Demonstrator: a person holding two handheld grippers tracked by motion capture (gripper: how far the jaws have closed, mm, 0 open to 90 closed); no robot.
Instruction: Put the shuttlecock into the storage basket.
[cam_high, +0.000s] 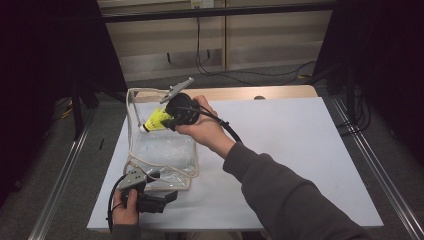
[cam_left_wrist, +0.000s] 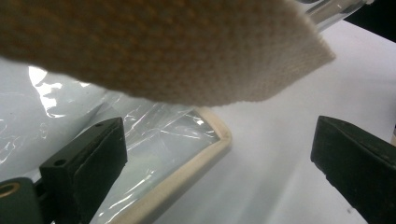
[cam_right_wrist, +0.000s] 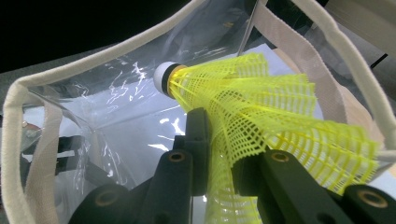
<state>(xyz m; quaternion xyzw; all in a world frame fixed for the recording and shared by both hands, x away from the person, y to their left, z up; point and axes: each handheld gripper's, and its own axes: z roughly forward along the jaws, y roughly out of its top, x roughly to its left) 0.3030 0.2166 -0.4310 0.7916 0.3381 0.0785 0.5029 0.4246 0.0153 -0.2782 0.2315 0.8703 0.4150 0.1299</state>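
Note:
A yellow mesh shuttlecock (cam_high: 156, 120) (cam_right_wrist: 261, 93) with a white cork tip is pinched by its skirt in my right gripper (cam_high: 169, 119) (cam_right_wrist: 219, 135), which is shut on it. It hangs cork-first at the raised mouth of a clear plastic bag (cam_high: 165, 150) (cam_right_wrist: 116, 102) with cream trim and straps. The bag lies on the left part of the white table (cam_high: 300, 140). At the bag's near corner my left gripper (cam_high: 170, 197) (cam_left_wrist: 219, 154) stands open, jaws wide apart. The bag's trimmed edge (cam_left_wrist: 205, 154) lies between them, untouched. A cream woven strap (cam_left_wrist: 187, 46) hangs close above.
The white board's right half lies bare beyond the person's right forearm (cam_high: 280, 190). A wooden tabletop edge (cam_high: 235, 93) shows behind the board. Metal rails (cam_high: 375, 165) run along the floor on both sides, and cables (cam_high: 225, 70) lie at the back.

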